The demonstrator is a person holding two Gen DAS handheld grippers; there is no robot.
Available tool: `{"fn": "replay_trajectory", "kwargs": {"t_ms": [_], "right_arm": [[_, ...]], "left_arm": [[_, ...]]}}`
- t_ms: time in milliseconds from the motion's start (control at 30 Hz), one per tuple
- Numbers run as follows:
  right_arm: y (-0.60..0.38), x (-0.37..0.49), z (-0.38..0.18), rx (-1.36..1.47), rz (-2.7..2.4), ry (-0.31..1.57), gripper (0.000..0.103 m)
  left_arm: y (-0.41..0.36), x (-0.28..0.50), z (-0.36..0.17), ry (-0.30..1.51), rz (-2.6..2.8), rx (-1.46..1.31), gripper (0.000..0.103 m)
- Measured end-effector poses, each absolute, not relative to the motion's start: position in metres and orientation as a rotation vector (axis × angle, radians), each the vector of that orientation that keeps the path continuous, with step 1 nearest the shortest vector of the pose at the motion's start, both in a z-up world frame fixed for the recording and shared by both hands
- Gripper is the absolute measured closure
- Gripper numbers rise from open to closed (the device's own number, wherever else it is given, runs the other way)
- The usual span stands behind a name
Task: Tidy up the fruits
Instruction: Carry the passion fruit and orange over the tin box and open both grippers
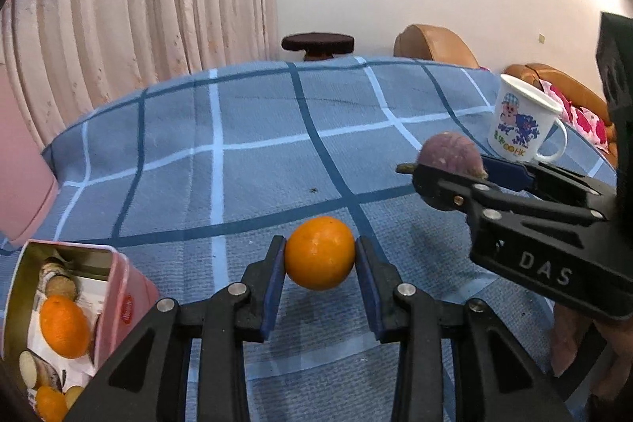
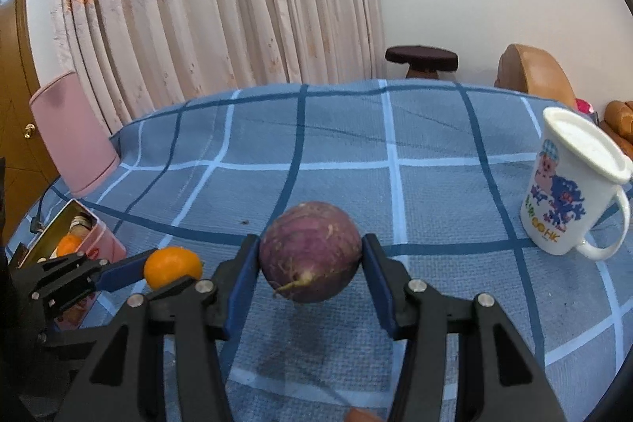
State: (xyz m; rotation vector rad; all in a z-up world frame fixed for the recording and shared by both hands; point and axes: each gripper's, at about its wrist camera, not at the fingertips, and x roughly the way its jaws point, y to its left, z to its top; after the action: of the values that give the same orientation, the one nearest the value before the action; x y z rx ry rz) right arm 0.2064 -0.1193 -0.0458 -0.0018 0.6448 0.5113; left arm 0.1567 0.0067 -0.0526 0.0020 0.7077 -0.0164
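My left gripper (image 1: 319, 256) is shut on an orange (image 1: 319, 258), its blue pads pressing both sides, just above the blue checked cloth (image 1: 237, 153). My right gripper (image 2: 311, 258) is shut on a round purple fruit (image 2: 311, 258) with a short stalk, held a little above the cloth. In the left wrist view the right gripper (image 1: 451, 169) comes in from the right with the purple fruit (image 1: 449, 155). The right wrist view shows the left gripper (image 2: 158, 269) with the orange (image 2: 173, 266) at lower left. An open pink tin (image 1: 59, 323) at lower left holds oranges and several pale fruits.
A white cartoon mug (image 2: 569, 184) stands on the cloth at the right. A pink lid (image 2: 73, 133) leans at the table's left edge by the curtain. Behind the table are a dark stool (image 2: 421, 60) and a tan leather chair (image 2: 534, 74).
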Motion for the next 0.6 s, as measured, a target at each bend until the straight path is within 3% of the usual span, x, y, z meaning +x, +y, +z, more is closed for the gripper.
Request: {"fn": "replay_trajectory", "kwargs": {"t_ms": [600], "right_arm": [[-0.073, 0.135, 0.005, -0.012, 0.64, 0.441, 0.049]], "left_arm": [[0.055, 0.085, -0.014, 0.536, 0.139, -0.002, 0.066]]}}
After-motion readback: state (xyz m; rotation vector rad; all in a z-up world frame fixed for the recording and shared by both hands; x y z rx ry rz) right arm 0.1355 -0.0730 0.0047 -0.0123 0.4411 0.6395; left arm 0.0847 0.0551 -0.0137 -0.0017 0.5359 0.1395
